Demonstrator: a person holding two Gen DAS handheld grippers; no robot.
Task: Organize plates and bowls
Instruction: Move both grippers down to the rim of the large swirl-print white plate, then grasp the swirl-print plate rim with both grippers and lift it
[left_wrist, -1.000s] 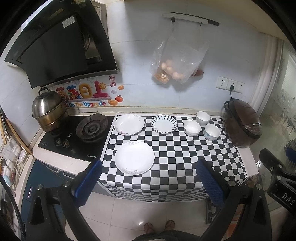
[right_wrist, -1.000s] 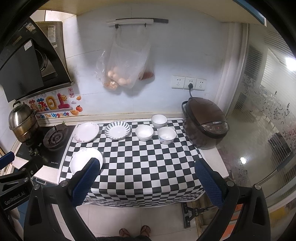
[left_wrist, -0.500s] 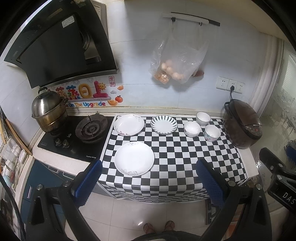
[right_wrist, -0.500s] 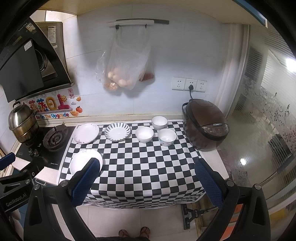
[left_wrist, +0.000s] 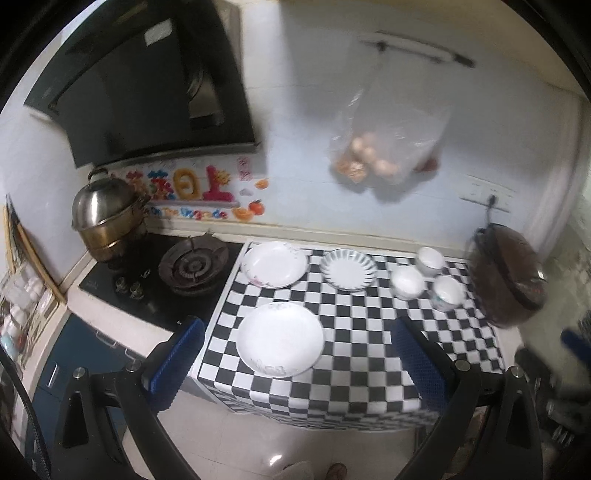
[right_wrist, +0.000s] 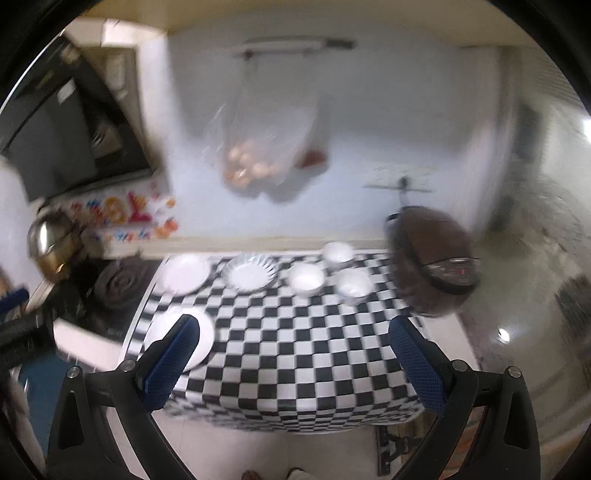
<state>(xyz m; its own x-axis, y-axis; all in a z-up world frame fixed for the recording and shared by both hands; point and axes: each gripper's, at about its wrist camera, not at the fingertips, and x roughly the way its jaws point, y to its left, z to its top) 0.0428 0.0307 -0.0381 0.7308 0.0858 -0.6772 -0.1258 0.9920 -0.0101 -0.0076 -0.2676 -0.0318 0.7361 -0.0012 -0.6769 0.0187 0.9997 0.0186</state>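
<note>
Left wrist view: I am reading my left gripper (left_wrist: 295, 354) spread wide and empty, its blue pads (left_wrist: 177, 358) hanging over the floor short of the counter's front edge. Against the frames of half a second ago, both cameras are now smearing, the right one heavily, and the counter is sitting larger, so I am closing in. The right gripper (right_wrist: 293, 360) is likewise gaping, holding nothing.

Nearest to me, the large white plate (left_wrist: 280, 339) is lying on the checkered cloth (left_wrist: 362, 354) close to its front left edge, unmoved. Right of it, the cloth is running open and bare to the front right corner, giving free room for approach. Beyond, along the back, a second white plate (left_wrist: 274, 264) and the striped plate (left_wrist: 348, 268) are sitting side by side, apart. Three white bowls (left_wrist: 406, 281) are clustering near each other further right, just beside the brown rice cooker (left_wrist: 508, 275), which is crowding the right edge. The gas hob (left_wrist: 192, 266) is bordering the cloth's left edge, the steel pot (left_wrist: 107, 218) behind it. A bag of eggs (left_wrist: 373, 155) is hanging on the far wall.
</note>
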